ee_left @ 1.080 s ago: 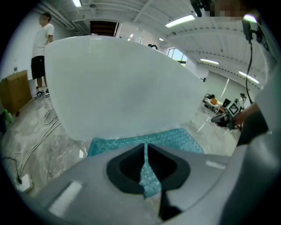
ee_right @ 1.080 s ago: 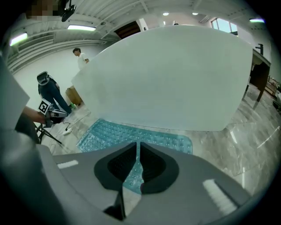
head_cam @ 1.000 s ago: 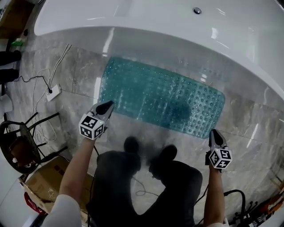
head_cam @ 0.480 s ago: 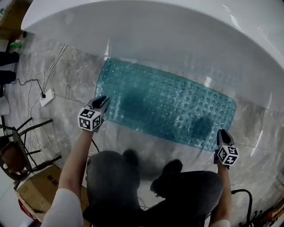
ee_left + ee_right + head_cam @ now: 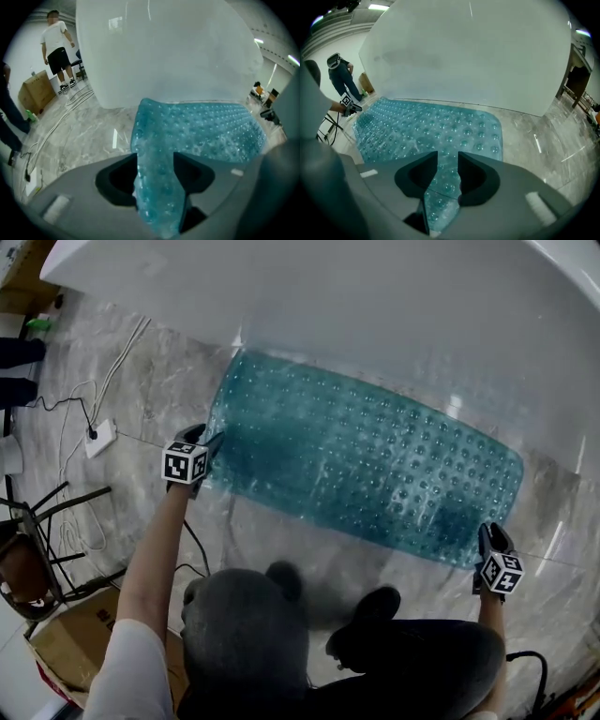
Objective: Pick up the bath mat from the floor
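Shown together only in head view: left gripper (image 5: 212,441) and right gripper (image 5: 488,532) at near corners of the bath mat (image 5: 366,460), flat on the floor (image 5: 141,390), bathtub (image 5: 375,306) just beyond. Seen only in gripper views: jaws just opened, left wider, mat edge between, unclamped.

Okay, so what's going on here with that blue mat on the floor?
A person bends over a teal bath mat that lies on the marble floor beside a white bathtub, with a gripper in each hand. The left gripper is at the mat's left end and the right gripper at its near right corner. Both pairs of jaws have just been opening, and each has the mat's edge in its gap, but neither has closed on it. The mat is not lifted yet.
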